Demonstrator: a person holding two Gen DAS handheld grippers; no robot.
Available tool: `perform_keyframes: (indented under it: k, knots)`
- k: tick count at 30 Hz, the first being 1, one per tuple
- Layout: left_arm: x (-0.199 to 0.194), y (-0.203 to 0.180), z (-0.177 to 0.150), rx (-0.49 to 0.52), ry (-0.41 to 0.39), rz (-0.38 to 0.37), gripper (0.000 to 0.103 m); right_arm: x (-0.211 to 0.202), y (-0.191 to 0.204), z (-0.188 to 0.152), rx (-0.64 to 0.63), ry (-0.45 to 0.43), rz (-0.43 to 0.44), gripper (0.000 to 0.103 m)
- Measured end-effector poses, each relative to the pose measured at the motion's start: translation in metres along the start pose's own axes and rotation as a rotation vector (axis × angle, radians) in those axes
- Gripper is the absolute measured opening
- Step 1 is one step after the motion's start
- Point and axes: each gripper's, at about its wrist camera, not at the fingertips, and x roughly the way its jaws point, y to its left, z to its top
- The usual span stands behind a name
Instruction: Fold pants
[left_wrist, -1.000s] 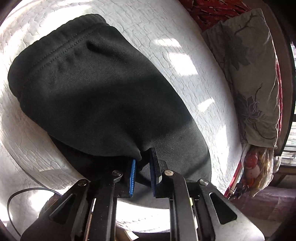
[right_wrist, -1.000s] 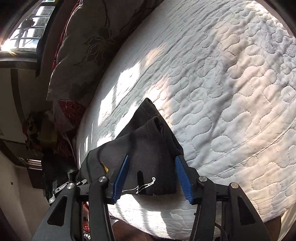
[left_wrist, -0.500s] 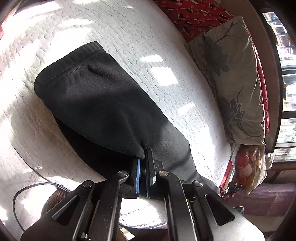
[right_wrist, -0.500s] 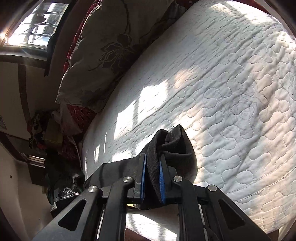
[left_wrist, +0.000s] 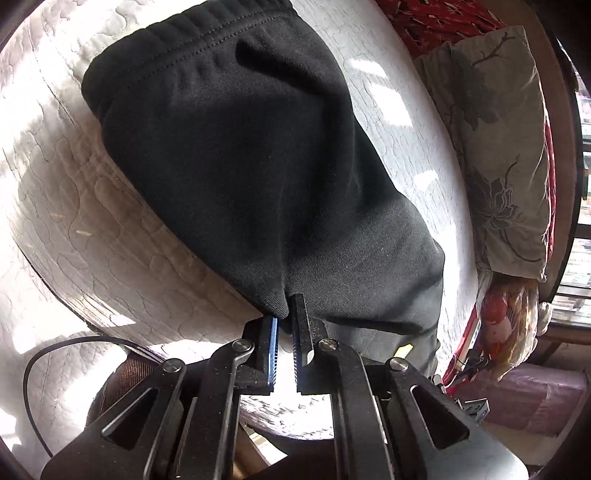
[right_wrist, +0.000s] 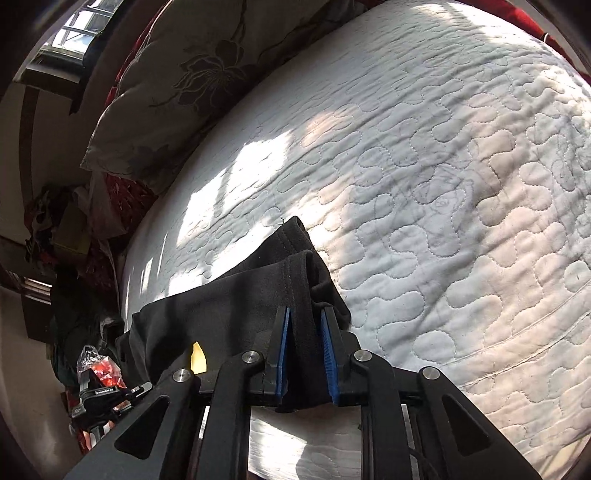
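My left jaws (left_wrist: 285, 317) stand narrow, pinching a small fold of the black pants (left_wrist: 236, 155) at their very tips, at the near edge of the cloth. My right jaws (right_wrist: 305, 325) are easing open just now, with a doubled, stitched hem of the same pants (right_wrist: 236, 306) still pressed between the blue pads (right_wrist: 282, 354). The pants lie spread on the bed (left_wrist: 62, 229), the ribbed waistband (left_wrist: 192, 40) at the far end in the left view and the dark legs running back toward me, draping over the bed's near edge. A small yellow tag (right_wrist: 197, 357) shows on the cloth beside my right jaws. The bed's cover is a white quilt (right_wrist: 443, 192) stitched in wandering loops, lit with patches of sun and crossed by soft shadow. A grey pillow with a flower print (right_wrist: 207, 74) leans along the bed's side, with red patterned cloth (left_wrist: 436, 18) behind it. Beyond the pillow a window (right_wrist: 70, 29) glares bright. Off the bed's end sits a cluttered heap (right_wrist: 55, 229) in dim light, too dark to sort out.
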Motion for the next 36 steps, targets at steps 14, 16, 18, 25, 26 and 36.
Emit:
perform_keyframes:
  k: [14, 16, 18, 25, 26, 36]
  knots:
    - [0.009, -0.04, -0.03, 0.107, 0.063, -0.031, 0.02, 0.0, 0.014, 0.011, -0.045, -0.013, -0.021, 0.053]
    - [0.015, -0.048, -0.032, 0.111, 0.066, -0.03, 0.02, 0.006, 0.019, 0.011, -0.067, -0.006, -0.049, 0.053]
    - [0.021, -0.053, -0.033, 0.101, 0.076, -0.039, 0.02, 0.011, 0.024, 0.01, -0.087, 0.004, -0.057, 0.053]
    - [0.046, -0.069, -0.03, 0.068, 0.099, -0.026, 0.02, 0.012, 0.019, 0.009, -0.059, 0.005, -0.052, 0.052]
    - [0.049, -0.07, -0.029, 0.063, 0.097, -0.02, 0.02, 0.011, 0.019, 0.008, -0.059, 0.006, -0.051, 0.052]
    - [0.039, -0.075, -0.026, 0.018, 0.109, 0.003, 0.002, 0.015, 0.036, 0.012, -0.196, 0.04, -0.135, 0.011]
